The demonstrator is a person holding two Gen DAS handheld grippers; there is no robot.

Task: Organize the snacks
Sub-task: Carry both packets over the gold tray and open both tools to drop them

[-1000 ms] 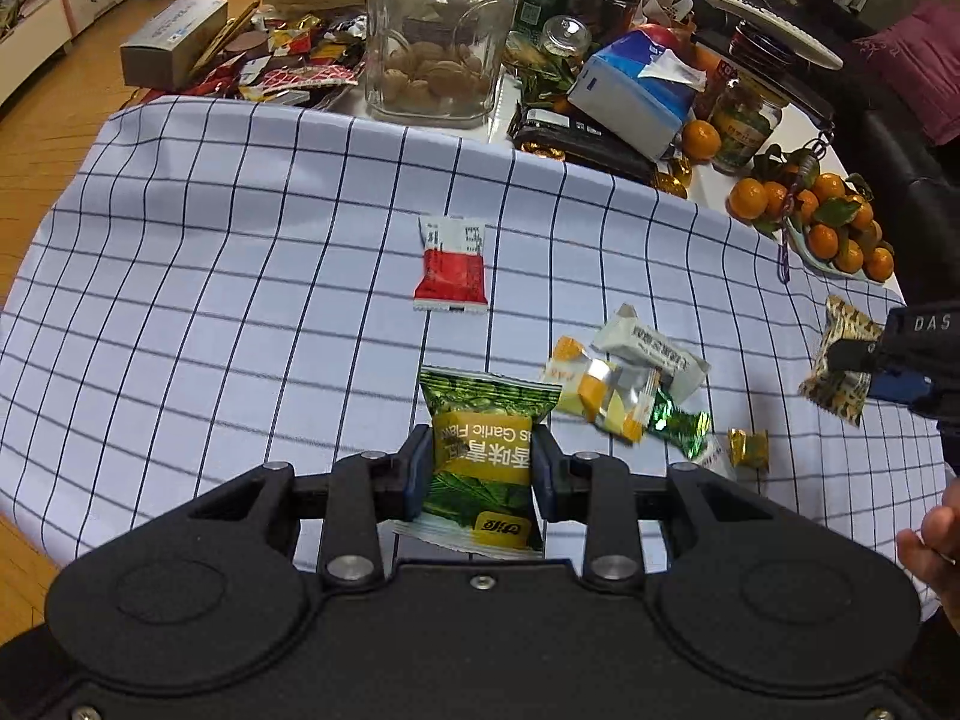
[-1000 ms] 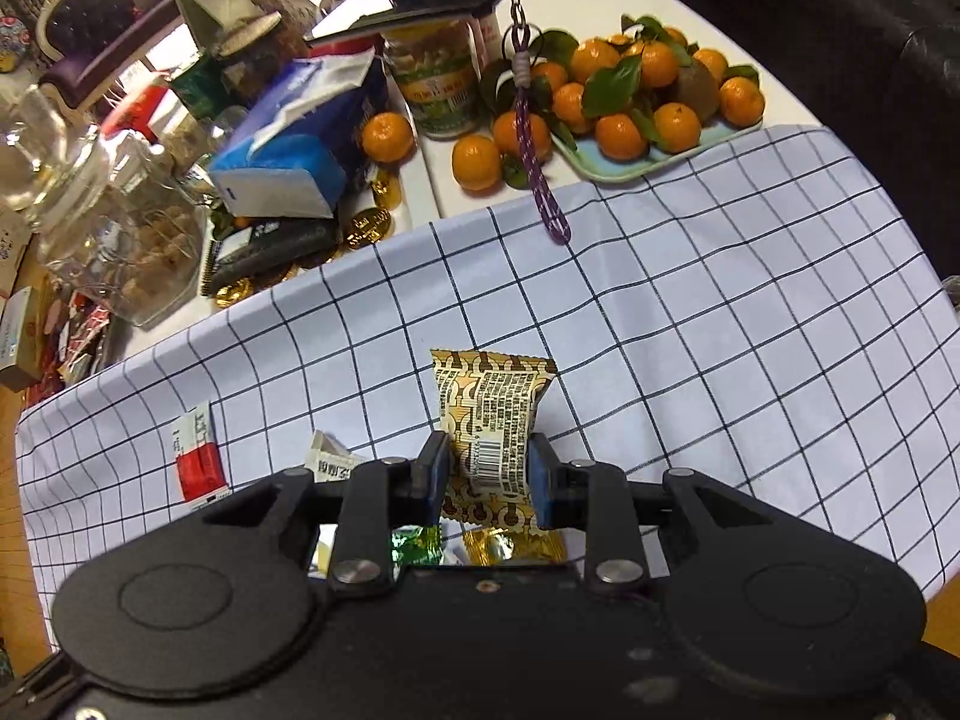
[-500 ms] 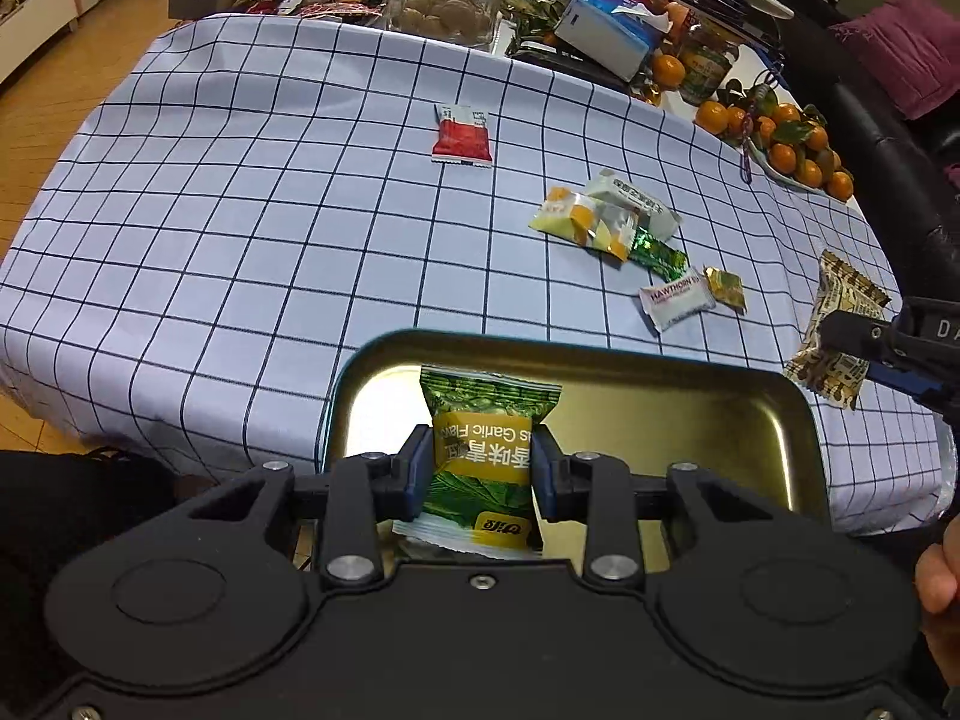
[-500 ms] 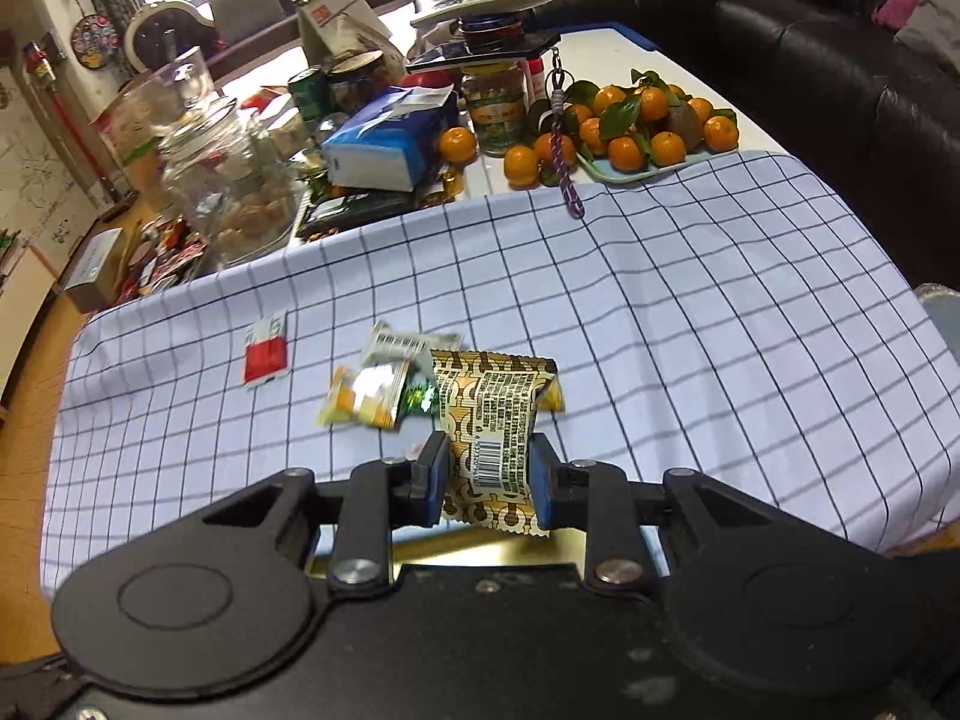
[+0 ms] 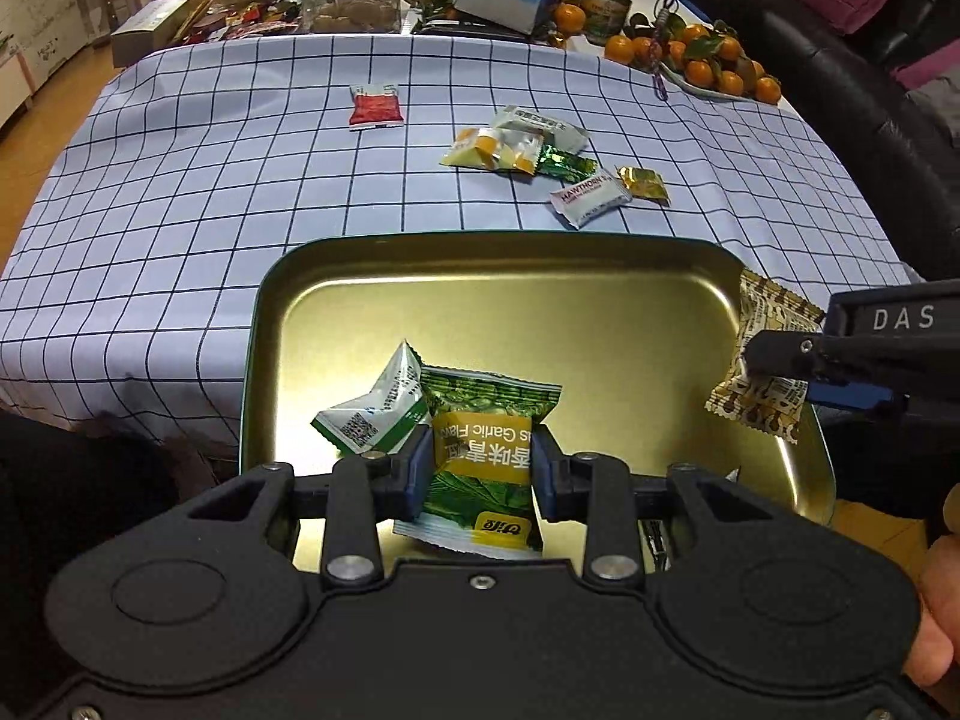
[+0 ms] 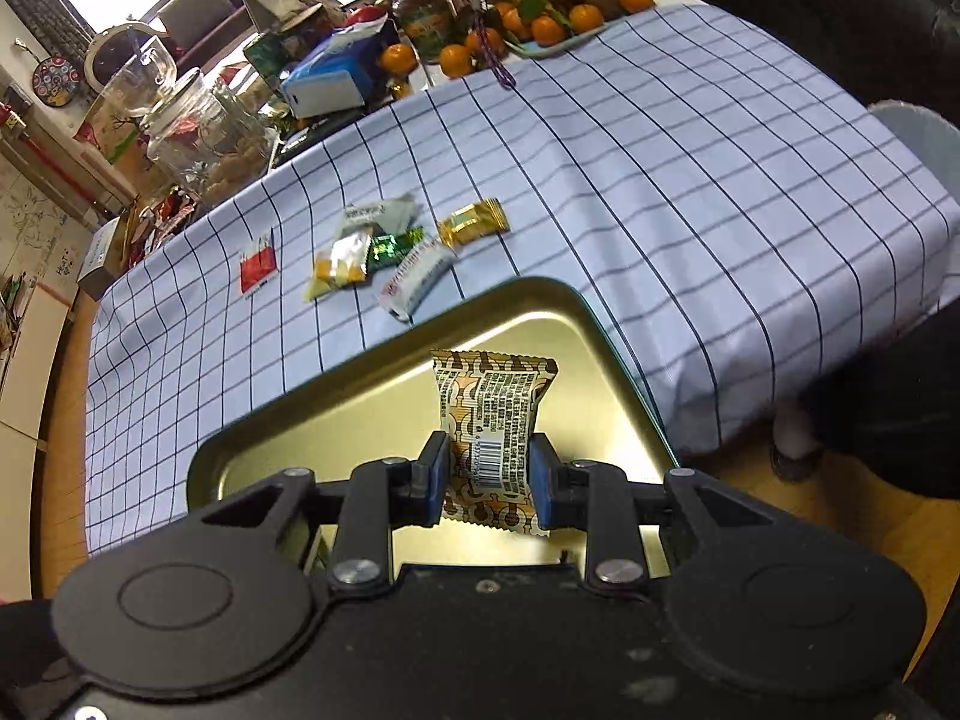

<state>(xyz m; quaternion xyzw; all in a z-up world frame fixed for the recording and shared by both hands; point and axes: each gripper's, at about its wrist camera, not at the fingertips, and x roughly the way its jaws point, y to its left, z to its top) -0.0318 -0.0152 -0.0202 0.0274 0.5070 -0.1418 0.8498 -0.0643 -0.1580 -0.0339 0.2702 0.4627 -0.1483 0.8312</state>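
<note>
Left wrist view: the left gripper (image 5: 482, 468) pinches a green and yellow foil snack packet (image 5: 487, 450) across its middle, above the near part of a gold-lined, green-rimmed metal tray (image 5: 498, 252). A white and green packet (image 5: 375, 414) lies in the tray just left of it. At the tray's right edge, the right gripper (image 6: 489, 480) is clamped on a brown patterned wrapper (image 6: 492, 426). Six loose packets remain farther off on the blue checked tablecloth (image 5: 180, 180). Assessment: these packets are light, soft and crinkly, probably slippery; a mid-body pinch across the narrow width suits them, and hard squeezing may crush the contents.
</note>
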